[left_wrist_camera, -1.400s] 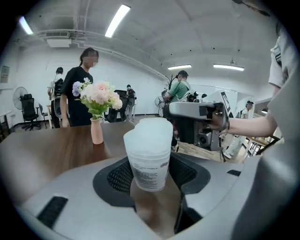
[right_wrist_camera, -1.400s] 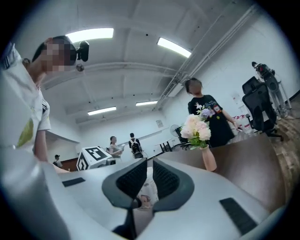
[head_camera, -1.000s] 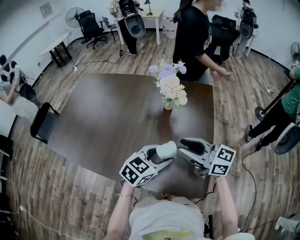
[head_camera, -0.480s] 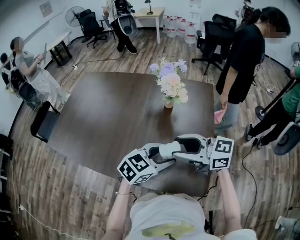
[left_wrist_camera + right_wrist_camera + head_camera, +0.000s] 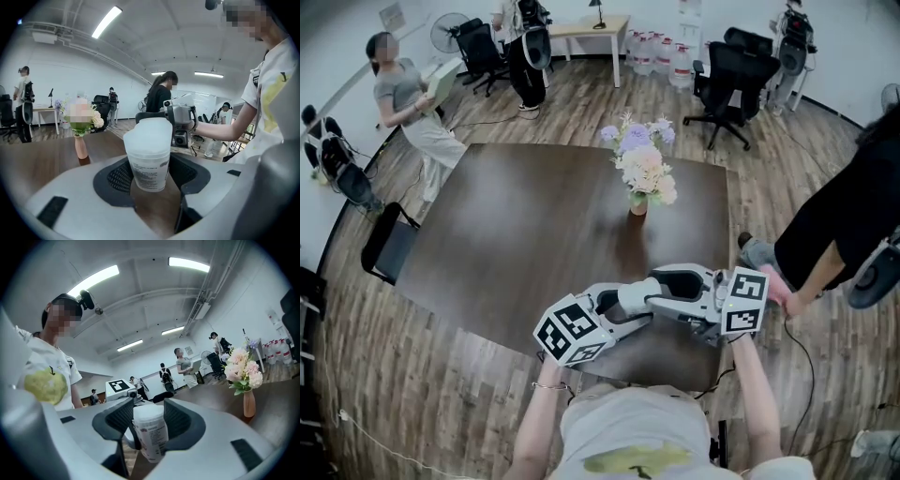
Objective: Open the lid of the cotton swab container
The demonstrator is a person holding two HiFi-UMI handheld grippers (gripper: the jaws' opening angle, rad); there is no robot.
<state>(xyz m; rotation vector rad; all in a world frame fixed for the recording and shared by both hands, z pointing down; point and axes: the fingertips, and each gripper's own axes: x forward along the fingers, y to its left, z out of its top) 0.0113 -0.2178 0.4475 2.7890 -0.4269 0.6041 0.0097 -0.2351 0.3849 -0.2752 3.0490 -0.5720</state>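
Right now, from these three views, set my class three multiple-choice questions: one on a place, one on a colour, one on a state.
1. Where on the table does the flower vase stand?
A. at the near edge, beside the person
B. on the far part, beyond the held container
C. at the left corner

2. What colour is the table top?
A. white
B. green
C. dark brown

3. How does the left gripper meet the cotton swab container?
A. clamped on it from both sides
B. hovering apart from it
C. resting underneath it

Answers: 1 B, the head view shows the vase further up the table than the container. 2 C, the bare top is dark brown. 3 A, the jaws press its sides in the left gripper view.
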